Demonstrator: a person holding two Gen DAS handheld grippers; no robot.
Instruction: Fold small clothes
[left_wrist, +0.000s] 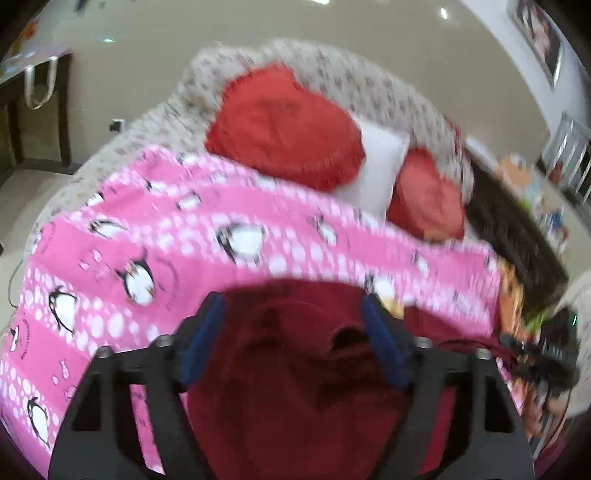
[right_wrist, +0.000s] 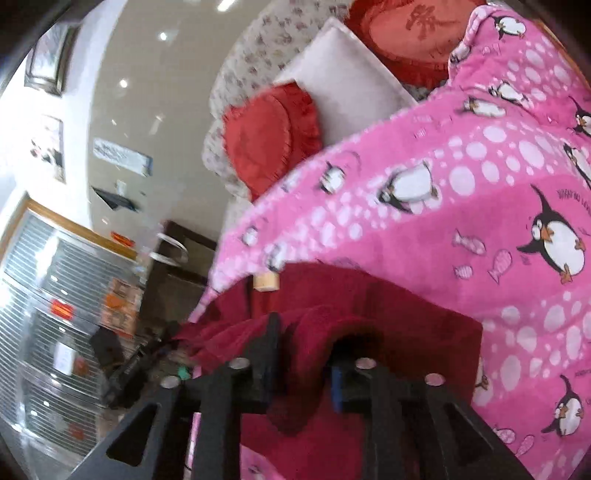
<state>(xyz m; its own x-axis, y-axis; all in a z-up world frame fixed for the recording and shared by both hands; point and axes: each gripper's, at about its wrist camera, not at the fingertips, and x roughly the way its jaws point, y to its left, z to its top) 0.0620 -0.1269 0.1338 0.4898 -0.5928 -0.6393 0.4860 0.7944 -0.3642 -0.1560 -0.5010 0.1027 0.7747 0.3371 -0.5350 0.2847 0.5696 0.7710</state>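
A dark red garment (left_wrist: 295, 369) lies on a pink penguin-print blanket (left_wrist: 147, 240). My left gripper (left_wrist: 293, 325) is above it with its blue-padded jaws wide apart and nothing between them. In the right wrist view the same red garment (right_wrist: 388, 314) is bunched up, and my right gripper (right_wrist: 303, 354) is shut on a raised fold of it. The pink blanket (right_wrist: 480, 221) fills the right side of that view. The right gripper (left_wrist: 539, 354) also shows at the right edge of the left wrist view.
Two red cushions (left_wrist: 284, 125) and a white pillow (left_wrist: 380, 162) lie on a floral sofa (left_wrist: 332, 70) behind the blanket. A dark wooden table (left_wrist: 513, 232) stands at the right. In the right wrist view, a glass cabinet (right_wrist: 55, 295) stands at the left.
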